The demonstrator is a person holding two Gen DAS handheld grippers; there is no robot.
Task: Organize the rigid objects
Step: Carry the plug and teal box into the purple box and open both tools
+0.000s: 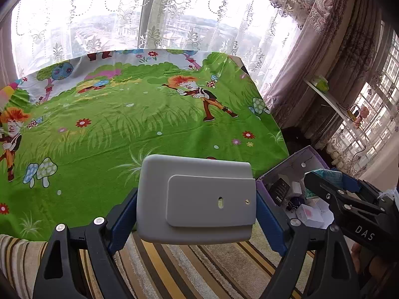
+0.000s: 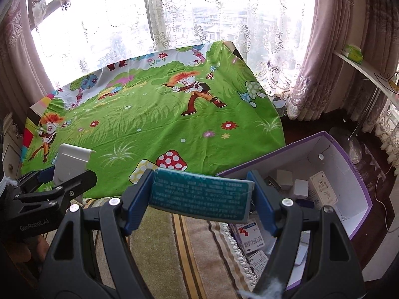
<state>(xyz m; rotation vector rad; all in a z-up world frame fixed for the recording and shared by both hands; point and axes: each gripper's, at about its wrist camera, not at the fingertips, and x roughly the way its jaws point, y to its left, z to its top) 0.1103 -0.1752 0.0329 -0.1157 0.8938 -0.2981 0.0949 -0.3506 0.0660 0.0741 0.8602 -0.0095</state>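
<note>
My left gripper (image 1: 197,199) is shut on a flat grey plastic block (image 1: 197,196) and holds it above the near edge of the table with the green cartoon cloth (image 1: 124,124). The block also shows in the right wrist view (image 2: 72,165), at the left. My right gripper (image 2: 202,194) is shut on a teal box (image 2: 199,193) with small print, held above the carpet beside an open purple cardboard box (image 2: 354,174). The right gripper and its teal box (image 1: 326,174) show at the right of the left wrist view, over the purple box (image 1: 286,169).
The purple box holds several small cartons (image 2: 321,189) and stands on the floor right of the table. A striped carpet (image 2: 174,249) lies below both grippers. Curtains and a window are behind the table; a white shelf (image 2: 361,67) is at the right.
</note>
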